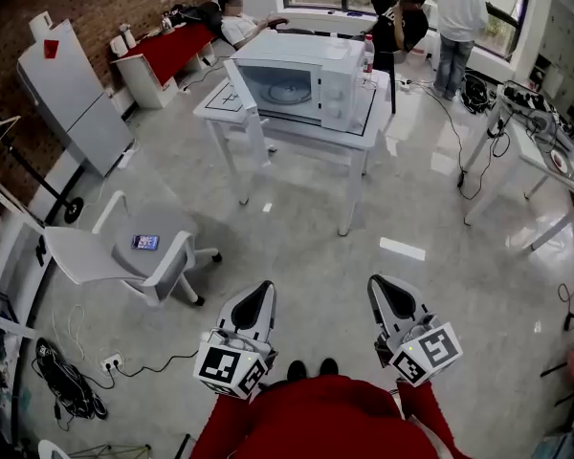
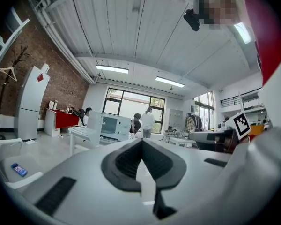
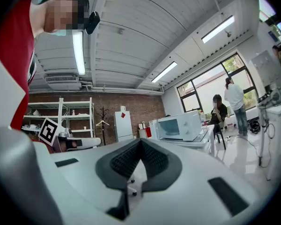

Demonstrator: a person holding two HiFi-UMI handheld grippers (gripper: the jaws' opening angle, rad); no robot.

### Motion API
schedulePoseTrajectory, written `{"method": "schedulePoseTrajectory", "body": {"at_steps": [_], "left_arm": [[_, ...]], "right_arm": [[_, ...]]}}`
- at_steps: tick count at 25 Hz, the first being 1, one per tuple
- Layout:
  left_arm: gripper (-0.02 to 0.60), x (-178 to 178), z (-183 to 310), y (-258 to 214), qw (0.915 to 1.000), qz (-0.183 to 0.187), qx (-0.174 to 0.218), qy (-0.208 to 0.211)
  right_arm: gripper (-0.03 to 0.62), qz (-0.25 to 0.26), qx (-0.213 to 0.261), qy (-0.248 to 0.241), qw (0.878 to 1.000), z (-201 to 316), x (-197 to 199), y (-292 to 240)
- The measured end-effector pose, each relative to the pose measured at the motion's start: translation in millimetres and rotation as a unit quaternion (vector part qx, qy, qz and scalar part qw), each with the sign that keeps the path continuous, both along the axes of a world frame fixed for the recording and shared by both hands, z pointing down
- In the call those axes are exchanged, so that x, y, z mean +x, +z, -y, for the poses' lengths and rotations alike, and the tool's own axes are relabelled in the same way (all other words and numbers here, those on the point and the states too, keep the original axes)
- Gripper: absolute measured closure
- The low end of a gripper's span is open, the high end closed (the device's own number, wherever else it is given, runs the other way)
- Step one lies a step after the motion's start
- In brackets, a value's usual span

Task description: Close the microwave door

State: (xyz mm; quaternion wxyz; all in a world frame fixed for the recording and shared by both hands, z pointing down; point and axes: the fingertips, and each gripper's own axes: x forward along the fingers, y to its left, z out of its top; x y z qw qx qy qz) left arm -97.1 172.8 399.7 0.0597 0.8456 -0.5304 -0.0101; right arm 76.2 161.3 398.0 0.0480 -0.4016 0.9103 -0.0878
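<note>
The microwave point(image 1: 306, 79) sits on a white table point(image 1: 364, 137) far across the room. Its door point(image 1: 241, 89) hangs open, swung out to the left side. The left gripper point(image 1: 266, 287) and the right gripper point(image 1: 376, 281) are both down low, close to the person's body and well apart from the microwave. Each one has its jaws pressed together at the tips, with nothing between them.

The job has not begun, I think. The first thing to do is walk up to the table. A chair point(image 1: 124, 251) with a phone point(image 1: 145, 242) on it stands off to the left, so the way straight ahead looks best.

There is no need to grab the door. Closed jaws are fine for pushing. The left gripper is on the door's side, so it looks like the handy one. Put it flat on the outside of the door, near the free edge and far from the hinge, because it swings easiest there. Push slowly toward the microwave's front until the door is fully shut. A hard shove could slide the microwave on the table, so be gentle
</note>
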Motion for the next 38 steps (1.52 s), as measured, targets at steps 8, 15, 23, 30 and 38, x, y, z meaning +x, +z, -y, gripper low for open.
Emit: {"method": "schedulePoseTrajectory", "body": {"at_steps": [8, 15, 23, 30, 38], "left_arm": [[0.574, 1.4, 5.8, 12.1, 0.9994, -0.031, -0.018, -0.002], [0.574, -2.2, 21.9, 14.3, 0.9983, -0.045, -0.023, -0.028], [0.574, -37.2, 60.7, 10.2, 0.9966, -0.019, -0.011, -0.079], [0.574, -81.7, 152.9, 22.6, 0.9949, -0.008, -0.003, -0.100], [0.573, -141.7, 286.9, 10.4, 0.9955, -0.012, 0.000, -0.094]], "right_arm": [[0.583, 0.006, -0.001, -0.005, 1.000, 2.2, 7.0, 6.3], [0.583, 0.003, -0.008, 0.003, 1.000, 15.3, 33.1, 10.6], [0.583, 0.001, 0.007, 0.019, 1.000, 62.1, 49.8, 6.2], [0.583, -0.025, 0.025, 0.036, 0.999, 150.9, 45.4, 8.0], [0.583, -0.051, 0.053, 0.078, 0.994, 295.5, 27.0, -36.2]]}}
